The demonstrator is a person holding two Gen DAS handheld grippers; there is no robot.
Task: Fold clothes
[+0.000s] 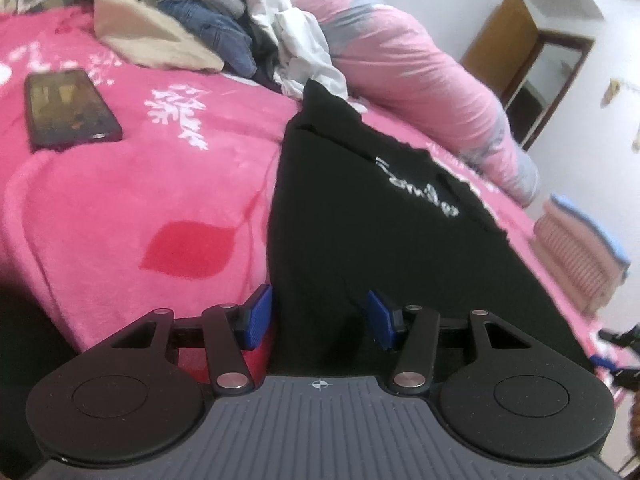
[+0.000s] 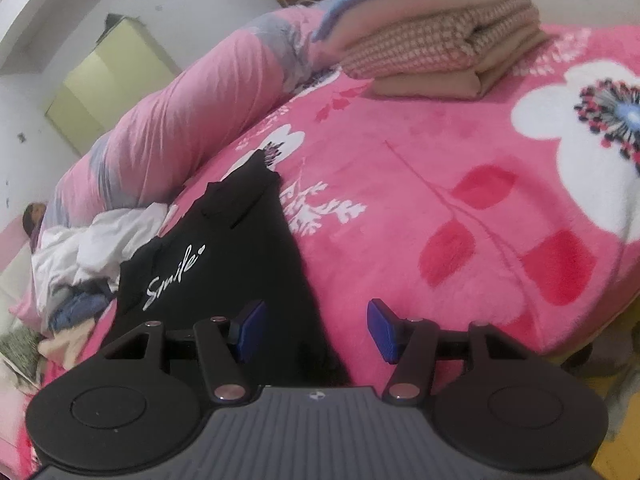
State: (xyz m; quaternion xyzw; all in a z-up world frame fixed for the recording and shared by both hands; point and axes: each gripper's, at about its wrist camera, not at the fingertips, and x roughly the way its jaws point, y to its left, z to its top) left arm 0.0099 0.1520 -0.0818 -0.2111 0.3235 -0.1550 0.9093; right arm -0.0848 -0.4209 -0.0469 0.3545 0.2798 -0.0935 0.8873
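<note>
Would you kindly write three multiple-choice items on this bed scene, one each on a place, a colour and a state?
1. Where does the phone lie?
A. on the pink blanket
B. on the black T-shirt
C. on the folded stack

2. What colour is the lettering on the black T-shirt?
A. red
B. white
C. yellow

3. How do the left hand-held gripper and the right hand-held gripper stand?
A. both open
B. both shut on cloth
C. one shut

Key: 1 A, it rests on bare pink blanket; 2 B, white script shows on black; 3 A, each pair of blue pads stands apart.
</note>
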